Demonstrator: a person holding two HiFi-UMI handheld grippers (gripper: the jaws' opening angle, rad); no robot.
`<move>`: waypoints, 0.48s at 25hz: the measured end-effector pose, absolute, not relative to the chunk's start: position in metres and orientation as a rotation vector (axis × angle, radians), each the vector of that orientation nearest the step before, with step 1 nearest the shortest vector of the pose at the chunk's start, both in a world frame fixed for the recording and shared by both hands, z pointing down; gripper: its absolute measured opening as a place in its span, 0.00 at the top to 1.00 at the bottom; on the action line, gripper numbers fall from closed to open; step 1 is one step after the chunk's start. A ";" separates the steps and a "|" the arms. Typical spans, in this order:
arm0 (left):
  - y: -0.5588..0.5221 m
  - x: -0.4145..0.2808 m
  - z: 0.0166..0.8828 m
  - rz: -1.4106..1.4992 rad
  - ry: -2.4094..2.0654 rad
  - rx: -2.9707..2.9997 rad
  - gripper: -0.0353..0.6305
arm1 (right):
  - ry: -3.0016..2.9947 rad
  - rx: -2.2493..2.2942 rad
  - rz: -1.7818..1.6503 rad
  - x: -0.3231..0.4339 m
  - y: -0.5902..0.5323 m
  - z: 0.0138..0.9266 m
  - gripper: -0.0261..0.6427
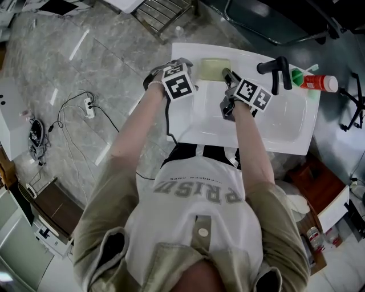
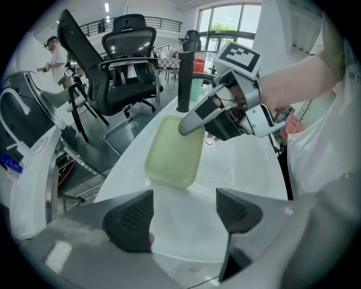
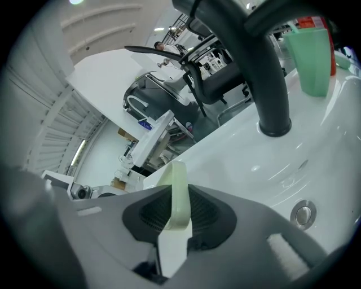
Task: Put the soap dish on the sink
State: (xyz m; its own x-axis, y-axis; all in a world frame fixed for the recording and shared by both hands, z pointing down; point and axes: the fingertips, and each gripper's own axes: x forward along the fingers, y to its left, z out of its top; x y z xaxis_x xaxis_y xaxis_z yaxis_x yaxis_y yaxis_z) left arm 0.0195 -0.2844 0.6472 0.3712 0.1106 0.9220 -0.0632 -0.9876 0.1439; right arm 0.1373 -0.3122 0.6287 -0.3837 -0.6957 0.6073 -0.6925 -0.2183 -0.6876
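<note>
The soap dish (image 1: 213, 69) is a pale green, shallow oblong tray, held low at the back left corner of the white sink (image 1: 296, 137). My right gripper (image 1: 228, 74) is shut on its right rim. The right gripper view shows that rim edge-on (image 3: 177, 195) between the dark pads. In the left gripper view the soap dish (image 2: 174, 150) lies flat ahead, with the right gripper (image 2: 193, 122) clamped on its far edge. I cannot tell whether it touches the sink. My left gripper (image 1: 178, 63) hovers just left of the dish, its jaws (image 2: 183, 217) open and empty over the sink's rim.
A black faucet (image 1: 276, 71) stands at the back of the sink, with a green cup (image 1: 297, 77) and a red-and-white bottle (image 1: 320, 83) to its right. A black office chair (image 2: 127, 62) is behind the sink. A metal rack (image 1: 162, 14) and cables (image 1: 85, 105) are on the floor.
</note>
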 end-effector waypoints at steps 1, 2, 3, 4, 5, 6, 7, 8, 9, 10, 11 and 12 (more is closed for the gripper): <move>-0.285 0.019 0.647 1.677 0.040 2.468 0.40 | 1.960 -1.750 -1.717 0.138 -0.313 0.629 0.86; -0.285 0.019 0.648 1.673 0.037 2.467 0.40 | 1.960 -1.758 -1.713 0.138 -0.314 0.629 0.86; -0.285 0.019 0.648 1.669 0.033 2.465 0.40 | 1.962 -1.768 -1.709 0.138 -0.315 0.630 0.86; -0.285 0.019 0.648 1.666 0.029 2.463 0.40 | 1.967 -1.782 -1.705 0.139 -0.315 0.630 0.85; -0.285 0.019 0.648 1.662 0.025 2.461 0.40 | 1.975 -1.800 -1.701 0.139 -0.315 0.631 0.85; -0.285 0.019 0.648 1.658 0.021 2.460 0.40 | 1.984 -1.818 -1.696 0.139 -0.316 0.632 0.84; -0.285 0.019 0.648 1.654 0.017 2.460 0.40 | 1.994 -1.835 -1.690 0.140 -0.316 0.633 0.83; -0.285 0.020 0.648 1.649 0.012 2.461 0.40 | 2.005 -1.853 -1.683 0.140 -0.317 0.633 0.83; -0.286 0.020 0.649 1.644 0.007 2.462 0.40 | 2.017 -1.870 -1.677 0.141 -0.317 0.634 0.82; -0.286 0.020 0.649 1.640 0.000 2.462 0.40 | 2.028 -1.887 -1.673 0.142 -0.317 0.635 0.82; -0.287 0.020 0.649 1.637 -0.008 2.461 0.40 | 2.035 -1.905 -1.672 0.143 -0.317 0.636 0.81; -0.288 0.019 0.650 1.635 -0.019 2.460 0.40 | 2.039 -1.922 -1.672 0.143 -0.317 0.637 0.81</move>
State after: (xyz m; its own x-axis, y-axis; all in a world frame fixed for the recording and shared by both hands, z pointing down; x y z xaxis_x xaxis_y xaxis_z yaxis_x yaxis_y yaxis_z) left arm 0.0193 -0.2884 0.6500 0.3925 0.0922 0.9151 -0.1139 -0.9824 0.1478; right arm 0.1432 -0.3174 0.6374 -0.3014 -0.6714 0.6771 -0.7954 -0.2145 -0.5668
